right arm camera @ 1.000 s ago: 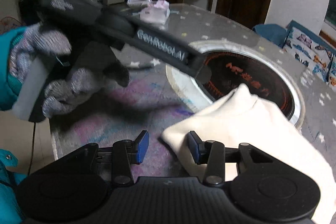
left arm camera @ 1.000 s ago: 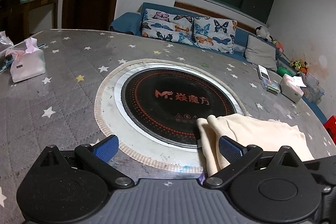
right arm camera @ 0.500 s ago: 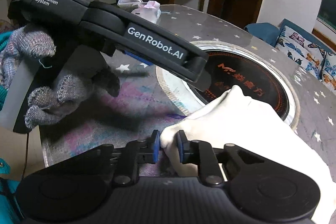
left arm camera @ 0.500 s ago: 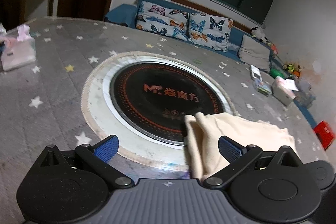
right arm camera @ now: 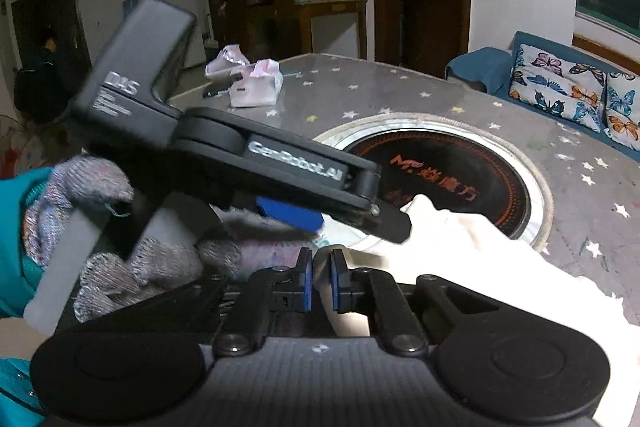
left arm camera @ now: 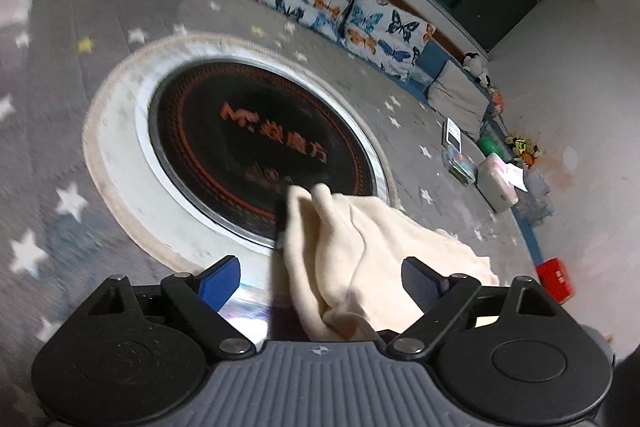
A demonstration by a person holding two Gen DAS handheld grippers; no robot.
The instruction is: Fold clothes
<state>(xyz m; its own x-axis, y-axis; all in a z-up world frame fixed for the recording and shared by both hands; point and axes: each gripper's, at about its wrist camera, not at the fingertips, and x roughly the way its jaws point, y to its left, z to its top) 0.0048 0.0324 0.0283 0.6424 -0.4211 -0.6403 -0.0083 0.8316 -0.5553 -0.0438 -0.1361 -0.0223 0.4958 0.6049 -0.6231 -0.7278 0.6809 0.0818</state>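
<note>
The right tool (right arm camera: pixel 319 279) pinches the cream garment's (right arm camera: pixel 460 267) corner; the left tool (left arm camera: pixel 320 281), wide but closing (nothing gripped), straddles cloth trailing toward two o'clock.

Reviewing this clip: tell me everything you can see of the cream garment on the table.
The cream garment looks like soft, thick knit or fleece, plain and rumpled into loose folds. It lies on the star-print table cover, one bunched end reaching over the rim of the round black cooktop. The right hand-held gripper is shut on its near edge. The left hand-held gripper has just been closing, but its pads stand apart with cloth between them, not pressing. What kind of garment it is cannot be told.
</note>
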